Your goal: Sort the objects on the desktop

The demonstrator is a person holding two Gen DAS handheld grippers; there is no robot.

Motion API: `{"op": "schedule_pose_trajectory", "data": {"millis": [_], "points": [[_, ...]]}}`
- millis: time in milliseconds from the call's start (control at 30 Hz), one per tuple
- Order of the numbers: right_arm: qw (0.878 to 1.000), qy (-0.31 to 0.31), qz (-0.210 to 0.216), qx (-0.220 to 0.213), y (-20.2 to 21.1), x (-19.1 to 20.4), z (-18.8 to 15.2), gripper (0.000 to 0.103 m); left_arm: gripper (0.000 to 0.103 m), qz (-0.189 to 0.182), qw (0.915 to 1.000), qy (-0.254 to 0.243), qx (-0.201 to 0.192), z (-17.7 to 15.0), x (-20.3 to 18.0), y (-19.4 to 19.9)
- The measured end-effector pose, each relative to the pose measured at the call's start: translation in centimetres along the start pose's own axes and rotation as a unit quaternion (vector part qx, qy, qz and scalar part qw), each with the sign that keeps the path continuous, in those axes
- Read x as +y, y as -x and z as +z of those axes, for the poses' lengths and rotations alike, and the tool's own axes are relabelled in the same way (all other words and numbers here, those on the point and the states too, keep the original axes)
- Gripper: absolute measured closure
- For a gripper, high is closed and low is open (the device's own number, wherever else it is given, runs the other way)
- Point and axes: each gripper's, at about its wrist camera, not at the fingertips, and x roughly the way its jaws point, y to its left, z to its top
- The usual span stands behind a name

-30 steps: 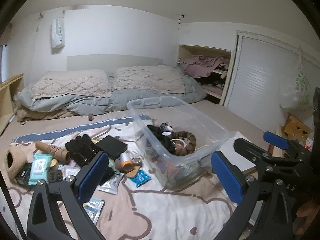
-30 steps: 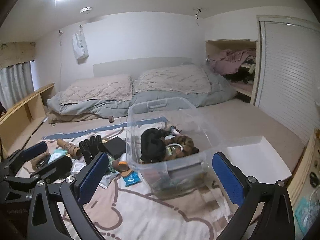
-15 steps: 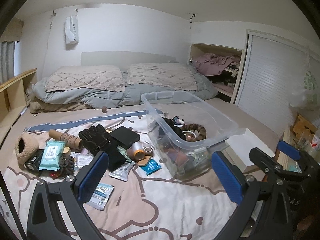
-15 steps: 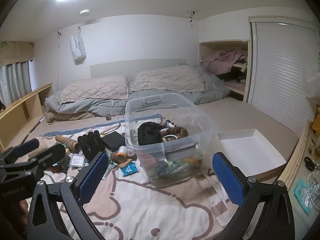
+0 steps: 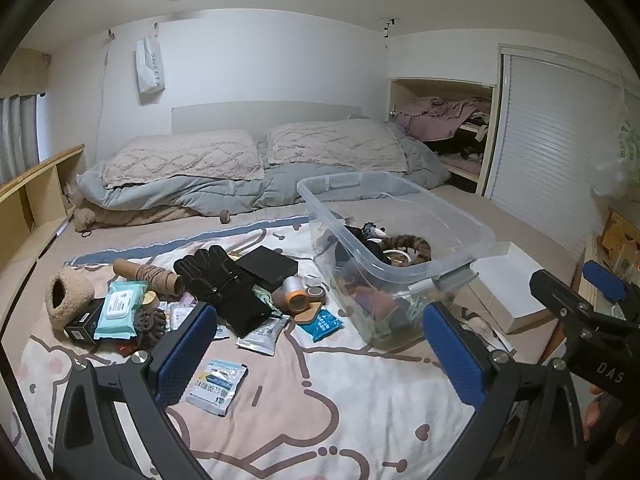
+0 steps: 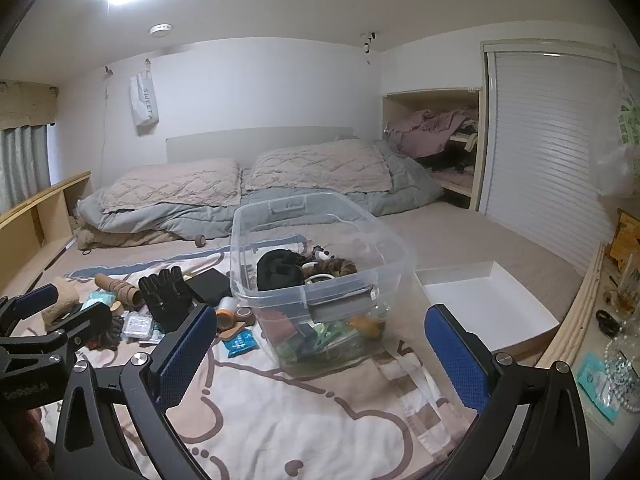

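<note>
Your left gripper hangs over the patterned blanket, jaws spread wide, nothing between them. Your right gripper likewise: wide, empty. Clear bin, partly filled, sits at 12 o'clock from the right gripper. Loose clutter lies at 10 o'clock from the left one: black gloves, wipes pack, tape roll. White tray just beside the bin, at its 3 o'clock.
</note>
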Motion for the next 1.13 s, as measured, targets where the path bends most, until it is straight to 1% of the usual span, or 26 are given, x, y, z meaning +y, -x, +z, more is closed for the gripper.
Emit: {"op": "schedule_pose_trajectory", "data": {"millis": [133,400,1133], "points": [[1.0,0.005,0.001,0.0,0.0,0.2,-0.1,0.0,0.0,0.007,1.0,0.001,0.002,-0.1,0.2,-0.3],[1.0,0.019,-0.004,-0.004,0.3,1.1,-0.2,0.0,0.0,0.008,1.0,0.0,0.003,-0.2,0.2,-0.5],[1.0,0.008,0.002,0.002,0.2,1.0,-0.2,0.0,0.0,0.01,1.0,0.001,0.0,-0.2,0.5,-0.3]]}}
